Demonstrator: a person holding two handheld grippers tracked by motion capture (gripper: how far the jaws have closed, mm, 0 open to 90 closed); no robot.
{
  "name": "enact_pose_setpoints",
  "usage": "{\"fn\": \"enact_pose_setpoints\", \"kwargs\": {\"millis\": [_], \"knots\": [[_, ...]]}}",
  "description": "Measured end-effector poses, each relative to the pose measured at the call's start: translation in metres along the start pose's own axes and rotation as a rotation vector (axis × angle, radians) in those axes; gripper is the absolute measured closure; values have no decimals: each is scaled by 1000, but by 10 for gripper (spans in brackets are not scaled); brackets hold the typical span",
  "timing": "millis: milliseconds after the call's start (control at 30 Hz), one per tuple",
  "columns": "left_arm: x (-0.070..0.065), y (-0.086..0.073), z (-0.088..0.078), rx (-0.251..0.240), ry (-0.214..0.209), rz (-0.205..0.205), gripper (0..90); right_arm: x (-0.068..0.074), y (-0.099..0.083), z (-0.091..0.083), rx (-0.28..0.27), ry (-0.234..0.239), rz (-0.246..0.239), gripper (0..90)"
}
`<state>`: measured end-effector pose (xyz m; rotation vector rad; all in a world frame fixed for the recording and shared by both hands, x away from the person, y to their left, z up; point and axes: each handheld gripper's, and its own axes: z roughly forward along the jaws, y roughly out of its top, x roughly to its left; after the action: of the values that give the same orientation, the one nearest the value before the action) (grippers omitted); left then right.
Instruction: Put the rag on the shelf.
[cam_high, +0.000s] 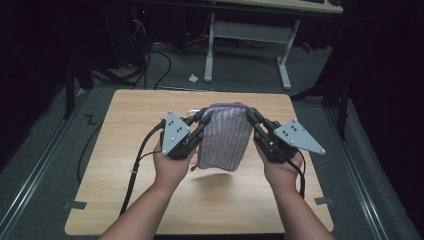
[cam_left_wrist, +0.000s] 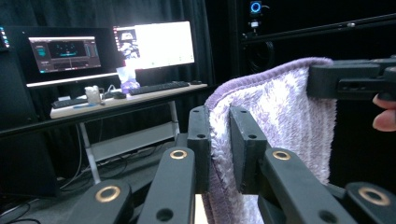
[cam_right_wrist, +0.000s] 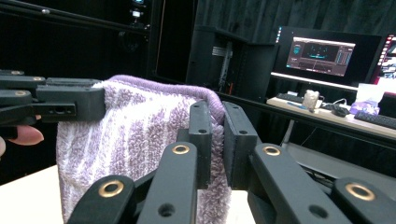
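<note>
A purple striped towel (cam_high: 225, 135) hangs folded above the wooden table (cam_high: 125, 150), held up by its two top corners. My left gripper (cam_high: 206, 118) is shut on the towel's left top corner; in the left gripper view the fluffy cloth (cam_left_wrist: 275, 121) is pinched between the black jaws of that gripper (cam_left_wrist: 220, 140). My right gripper (cam_high: 248, 116) is shut on the right top corner, and in the right gripper view the towel (cam_right_wrist: 140, 135) passes between its jaws (cam_right_wrist: 217, 135). The towel's lower edge hangs just above the tabletop.
A white-legged desk (cam_high: 250, 35) stands beyond the table, with cables on the grey floor (cam_high: 165, 65). Monitors (cam_left_wrist: 154, 44) and a keyboard (cam_left_wrist: 159, 87) sit on that desk. A person's forearms (cam_high: 150, 210) come in from the bottom. A fingertip (cam_left_wrist: 385, 119) shows by the other gripper.
</note>
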<state>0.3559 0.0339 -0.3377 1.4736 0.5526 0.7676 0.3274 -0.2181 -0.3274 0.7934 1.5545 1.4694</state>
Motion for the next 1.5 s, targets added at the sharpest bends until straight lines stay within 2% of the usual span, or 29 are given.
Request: {"fn": "enact_pose_setpoints", "kwargs": {"millis": [67,200,300,467,600,667,800,867,967,1100,1267,1333,1400,1500], "knots": [[6,3,8,-5,0,-22,794,-5,6,6,1,-8,-3,837],[11,5,13,-10,2,-35,794,-9,9,12,7,-13,-3,836],[16,6,19,-4,17,-30,793,-13,9,20,16,-19,-2,836],[25,5,25,-15,6,-23,791,-15,11,27,16,-27,-3,835],[35,6,33,3,23,-22,791,-15,13,37,20,-31,-9,835],[45,10,39,28,29,-40,790,-16,15,47,30,-28,-10,835],[50,13,43,43,41,-13,792,-17,15,57,35,-35,-21,835],[54,15,46,52,41,2,793,-22,14,67,39,-37,2,835],[59,16,52,69,44,49,792,-25,15,74,41,-37,11,835],[67,19,57,86,49,61,791,-30,17,86,48,-34,20,835],[75,22,63,57,55,9,789,-35,17,97,43,-30,45,834],[80,22,70,64,57,-7,790,-40,18,105,40,-31,57,834],[81,21,73,67,54,-9,790,-43,18,108,41,-30,55,833],[83,21,80,74,56,9,789,-53,19,118,47,-29,52,833]]}}
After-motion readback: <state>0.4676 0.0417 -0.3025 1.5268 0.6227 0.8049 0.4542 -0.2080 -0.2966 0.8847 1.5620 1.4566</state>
